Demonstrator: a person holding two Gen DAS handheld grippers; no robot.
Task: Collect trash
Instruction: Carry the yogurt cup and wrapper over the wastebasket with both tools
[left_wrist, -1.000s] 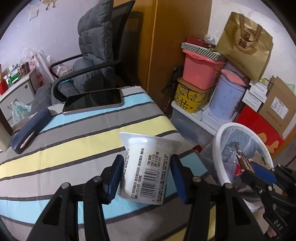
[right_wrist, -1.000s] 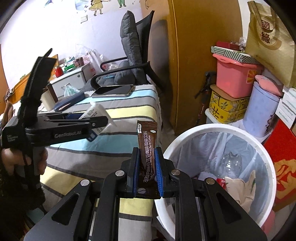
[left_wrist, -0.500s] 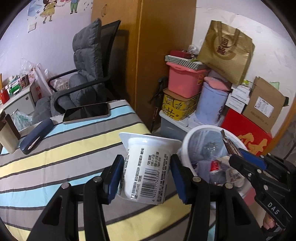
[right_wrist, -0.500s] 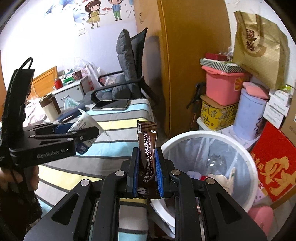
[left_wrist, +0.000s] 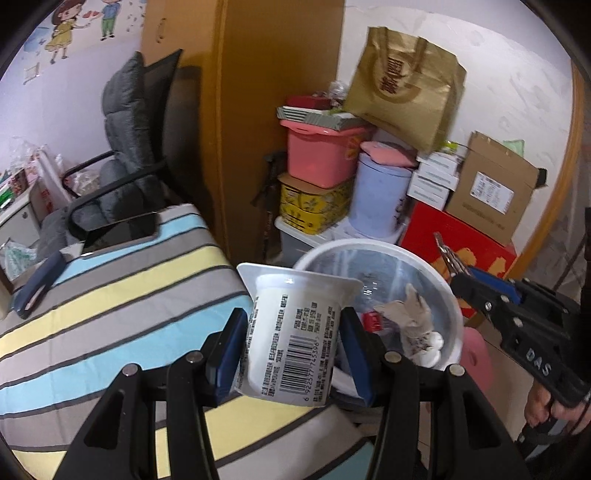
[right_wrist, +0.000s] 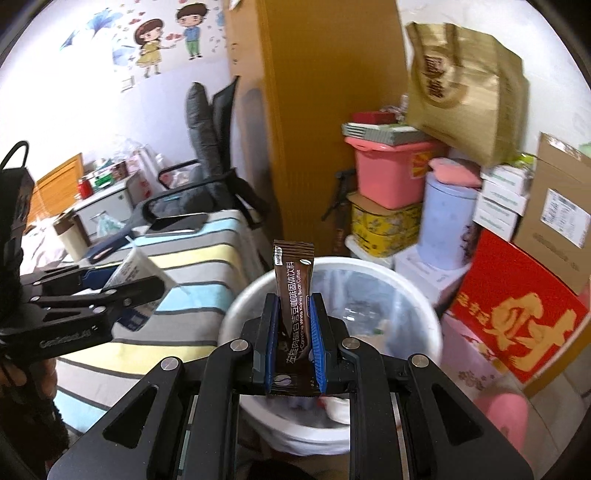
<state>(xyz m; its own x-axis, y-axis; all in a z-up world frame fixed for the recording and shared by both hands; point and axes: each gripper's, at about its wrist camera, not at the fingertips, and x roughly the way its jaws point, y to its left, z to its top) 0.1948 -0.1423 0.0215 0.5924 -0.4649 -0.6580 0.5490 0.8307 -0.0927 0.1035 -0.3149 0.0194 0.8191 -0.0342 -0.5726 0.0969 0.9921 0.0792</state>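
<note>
My left gripper (left_wrist: 293, 354) is clamped on a white plastic cup (left_wrist: 293, 332): both blue pads (left_wrist: 231, 354) press its side walls, rim up, barcode label facing the camera. The cup is held clear of the striped tablecloth (left_wrist: 110, 295), at the table's near corner, with the white trash bin (left_wrist: 452, 295) just behind it to the right.

My right gripper (right_wrist: 294, 347) is clenched on a brown coffee sachet (right_wrist: 294, 295). The sachet stands upright between the blue pads (right_wrist: 317, 347), its top edge well above them and its lower end level with the base of the pads. It is held in front of the bin's rim (right_wrist: 236, 306).

The bin carries a clear liner and already contains crumpled paper (left_wrist: 417, 325), a clear plastic bottle and a small red item.

On the tablecloth behind the cup lie a dark tablet (left_wrist: 122, 232) and a navy case (left_wrist: 40, 284), well apart from both grippers. A grey-cushioned office chair (left_wrist: 122, 147) stands beyond the table.

Behind the bin: a red carton (right_wrist: 517, 314), a lilac tub with pink lid (left_wrist: 380, 195), a pink box (left_wrist: 321, 155) on a yellow box (left_wrist: 314, 206), and a gold paper bag (left_wrist: 402, 85) on top of the stack
</note>
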